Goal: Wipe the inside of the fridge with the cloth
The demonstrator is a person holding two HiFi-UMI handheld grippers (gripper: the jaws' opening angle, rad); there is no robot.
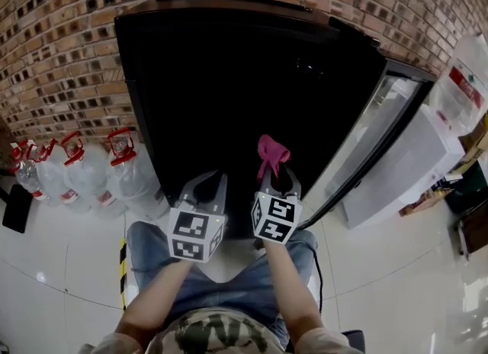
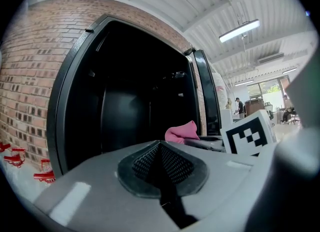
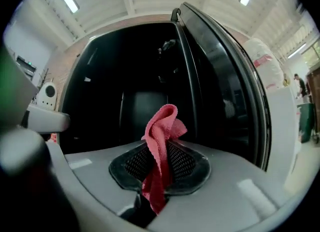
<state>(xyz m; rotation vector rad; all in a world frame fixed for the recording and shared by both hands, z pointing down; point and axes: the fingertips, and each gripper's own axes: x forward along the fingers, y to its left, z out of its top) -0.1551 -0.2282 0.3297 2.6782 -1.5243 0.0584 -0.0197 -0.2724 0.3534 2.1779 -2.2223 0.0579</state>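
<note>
A black fridge stands open against the brick wall, its inside dark, its glass door swung out to the right. My right gripper is shut on a pink cloth that sticks up from its jaws, just in front of the opening. The right gripper view has the cloth pinched between the closed pads, with the fridge interior behind. To its left my left gripper hangs shut and holds nothing. In the left gripper view the pads meet, and the cloth peeks over them.
Several clear water jugs with red caps stand on the floor left of the fridge. A white appliance sits right of the open door. The person's knees in jeans are below the grippers on a glossy tiled floor.
</note>
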